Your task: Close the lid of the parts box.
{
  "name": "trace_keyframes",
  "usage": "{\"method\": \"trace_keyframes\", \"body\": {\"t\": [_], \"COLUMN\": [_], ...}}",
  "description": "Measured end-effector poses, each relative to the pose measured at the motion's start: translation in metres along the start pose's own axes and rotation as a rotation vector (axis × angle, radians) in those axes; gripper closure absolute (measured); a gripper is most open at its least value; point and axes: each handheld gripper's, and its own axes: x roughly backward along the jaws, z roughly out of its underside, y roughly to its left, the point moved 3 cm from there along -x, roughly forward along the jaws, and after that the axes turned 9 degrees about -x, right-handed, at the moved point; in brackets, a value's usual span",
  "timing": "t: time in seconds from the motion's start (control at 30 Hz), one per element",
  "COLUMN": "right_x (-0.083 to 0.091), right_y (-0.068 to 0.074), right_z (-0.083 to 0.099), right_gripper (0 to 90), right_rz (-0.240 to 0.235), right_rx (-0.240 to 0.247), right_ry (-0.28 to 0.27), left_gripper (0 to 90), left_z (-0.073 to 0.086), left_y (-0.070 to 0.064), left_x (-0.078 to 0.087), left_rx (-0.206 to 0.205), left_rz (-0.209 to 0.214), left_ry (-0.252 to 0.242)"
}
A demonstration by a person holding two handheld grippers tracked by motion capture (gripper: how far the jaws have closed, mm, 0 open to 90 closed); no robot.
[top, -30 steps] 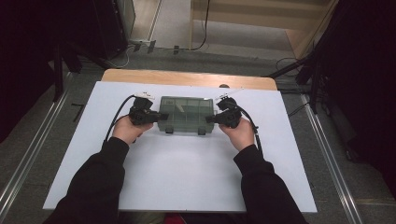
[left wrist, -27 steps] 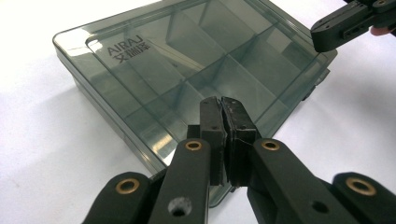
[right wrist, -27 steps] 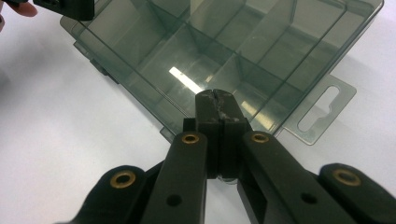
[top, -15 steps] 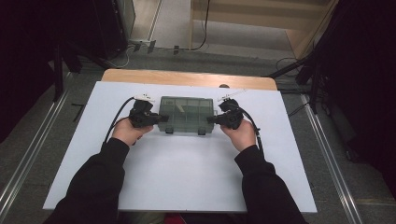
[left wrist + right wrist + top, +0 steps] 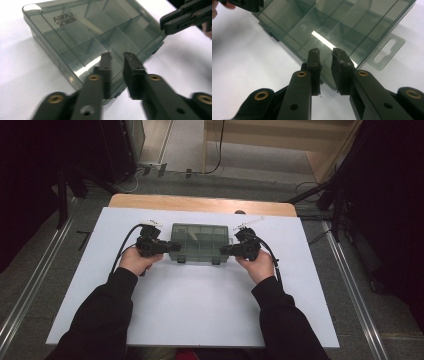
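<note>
The see-through green box point(image 5: 199, 243) sits on the white desk point(image 5: 190, 305), with the left tool point(image 5: 173, 247) and right tool point(image 5: 224, 251) at its ends, both a little apart.

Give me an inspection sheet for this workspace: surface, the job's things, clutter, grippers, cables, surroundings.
Surface: white board lying on a wooden table; the wood shows along the far edge.
Job's things: translucent grey compartment box, lid shut, flat on the board, hang tab at one end; contents cannot be made out.
Clutter: nothing seen.
Grippers: left gripper at the box's left end, jaws slightly apart over its edge; right gripper at the right end, jaws likewise slightly apart.
Cables: one black cable trails from each gripper toward the person.
Surroundings: grey floor, metal rails both sides, dark stands, floor cables beyond.
</note>
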Motion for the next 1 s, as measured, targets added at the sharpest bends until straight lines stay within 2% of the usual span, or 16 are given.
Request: {"method": "trace_keyframes", "body": {"t": [0.07, 0.1, 0.2, 0.33, 0.4, 0.5, 0.8, 0.9, 1.0], "right_x": [0.002, 0.003, 0.007, 0.011, 0.014, 0.017, 0.021, 0.021, 0.02], "right_y": [0.002, 0.004, 0.01, 0.017, 0.018, 0.02, 0.03, 0.032, 0.035], "right_z": [0.001, 0.002, 0.005, 0.01, 0.013, 0.016, 0.029, 0.033, 0.037], "right_gripper": [69.8, 66.3, 57.6, 50.0, 47.4, 43.9, 29.4, 25.7, 25.1], "right_rz": [-0.014, -0.022, -0.043, -0.065, -0.078, -0.091, -0.125, -0.138, -0.148], "right_rx": [0.007, 0.015, 0.037, 0.064, 0.066, 0.077, 0.116, 0.132, 0.141], "right_ry": [-0.005, -0.005, -0.021, -0.036, -0.042, -0.055, -0.075, -0.084, -0.08], "left_gripper": [68.5, 66.5, 60.8, 54.9, 48.8, 45.7, 34.5, 31.4, 28.6], "left_z": [0.0, 0.001, 0.004, 0.007, 0.009, 0.012, 0.022, 0.025, 0.028], "left_y": [-0.003, -0.005, -0.011, -0.018, -0.022, -0.028, -0.041, -0.044, -0.047], "left_x": [0.004, 0.005, 0.008, 0.013, 0.015, 0.019, 0.025, 0.026, 0.024], "left_rx": [-0.017, -0.015, -0.038, -0.039, -0.042, -0.06, -0.063, -0.069, -0.092], "left_rz": [-0.006, 0.004, 0.006, 0.026, 0.034, 0.045, 0.082, 0.085, 0.066], "left_ry": [-0.008, -0.009, 0.009, 0.001, -0.007, -0.003, -0.009, -0.022, -0.021]}}
